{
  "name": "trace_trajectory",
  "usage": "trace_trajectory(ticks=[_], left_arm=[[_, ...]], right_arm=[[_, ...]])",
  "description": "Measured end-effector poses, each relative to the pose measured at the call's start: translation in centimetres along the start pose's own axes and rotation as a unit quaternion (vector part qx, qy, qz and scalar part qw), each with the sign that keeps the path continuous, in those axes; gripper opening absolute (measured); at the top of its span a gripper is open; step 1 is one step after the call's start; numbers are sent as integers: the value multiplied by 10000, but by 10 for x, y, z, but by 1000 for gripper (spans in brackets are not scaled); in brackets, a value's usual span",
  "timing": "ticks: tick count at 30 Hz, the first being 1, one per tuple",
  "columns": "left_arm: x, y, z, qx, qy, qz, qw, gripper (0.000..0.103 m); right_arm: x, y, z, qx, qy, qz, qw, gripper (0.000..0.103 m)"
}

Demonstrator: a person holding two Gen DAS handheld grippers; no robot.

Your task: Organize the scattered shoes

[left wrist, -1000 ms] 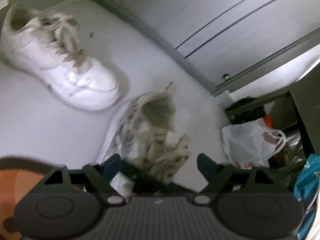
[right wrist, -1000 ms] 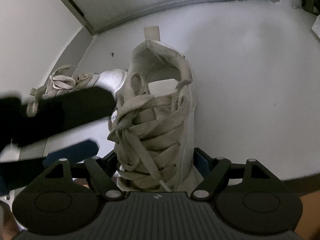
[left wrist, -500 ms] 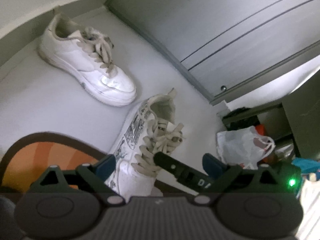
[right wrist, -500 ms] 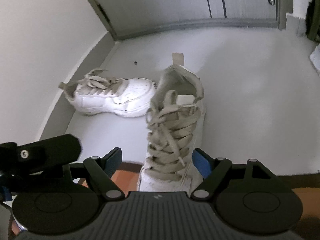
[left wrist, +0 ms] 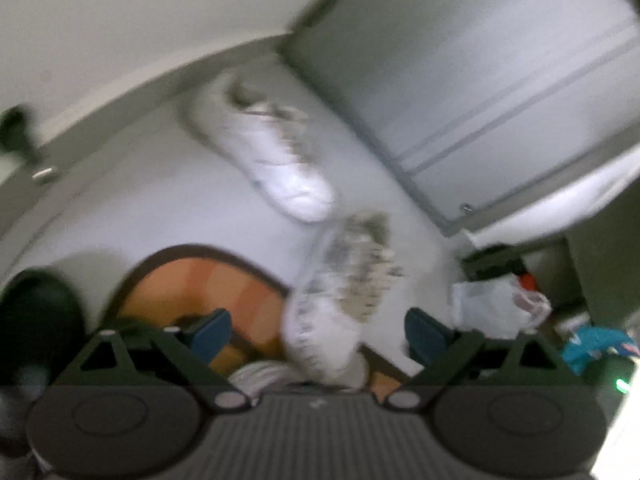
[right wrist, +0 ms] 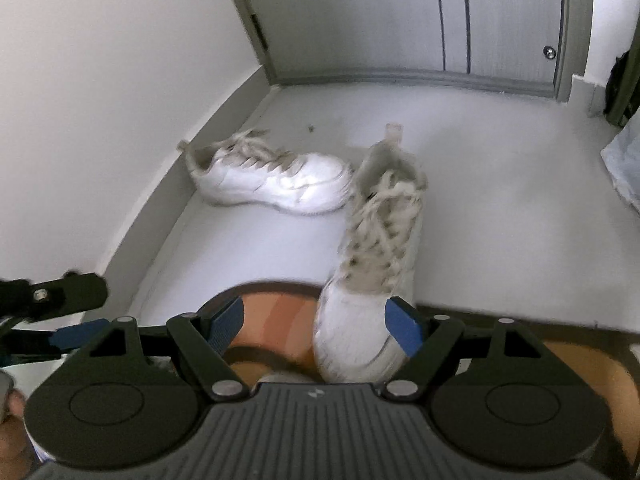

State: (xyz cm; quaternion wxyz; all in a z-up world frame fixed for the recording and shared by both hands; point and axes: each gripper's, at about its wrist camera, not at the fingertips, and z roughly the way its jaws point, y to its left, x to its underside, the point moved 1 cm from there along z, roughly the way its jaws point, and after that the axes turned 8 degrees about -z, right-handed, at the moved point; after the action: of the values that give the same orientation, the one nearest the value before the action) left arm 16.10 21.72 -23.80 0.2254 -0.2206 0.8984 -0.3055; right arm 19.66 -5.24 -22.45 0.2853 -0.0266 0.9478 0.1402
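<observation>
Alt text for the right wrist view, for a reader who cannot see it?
Two white sneakers lie on a pale floor: the near sneaker has its toe on an orange mat, while the far sneaker lies sideways by the wall. The right gripper hangs open and empty above; the left gripper shows at left.

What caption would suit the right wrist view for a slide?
Open right gripper above two white sneakers: one by the wall, one with its toe on the orange mat.

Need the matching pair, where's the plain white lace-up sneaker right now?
In the right wrist view, the plain white lace-up sneaker lies left of centre on the grey floor, along the wall's baseboard, toe beside the other sneaker's heel.
</observation>
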Motion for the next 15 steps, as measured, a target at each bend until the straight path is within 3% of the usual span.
trace_trajectory(ticks=[5,9,12,15], left_arm=[[5,27,-15,-53,-136,-98,9998,95],[10,44,-22,-60,-206,-25,9998,95],[16,62,-24,-45,-158,-90,9998,95],[19,73,-25,-95,-30,-128,9999,95]], right_arm=[[17,27,-22,-85,-41,162,9998,82],[32,51,-32,173,-153,227,9995,88],[42,63,-33,256,-190,239,9992,89],[53,73,-36,621,-365,166,9973,88]])
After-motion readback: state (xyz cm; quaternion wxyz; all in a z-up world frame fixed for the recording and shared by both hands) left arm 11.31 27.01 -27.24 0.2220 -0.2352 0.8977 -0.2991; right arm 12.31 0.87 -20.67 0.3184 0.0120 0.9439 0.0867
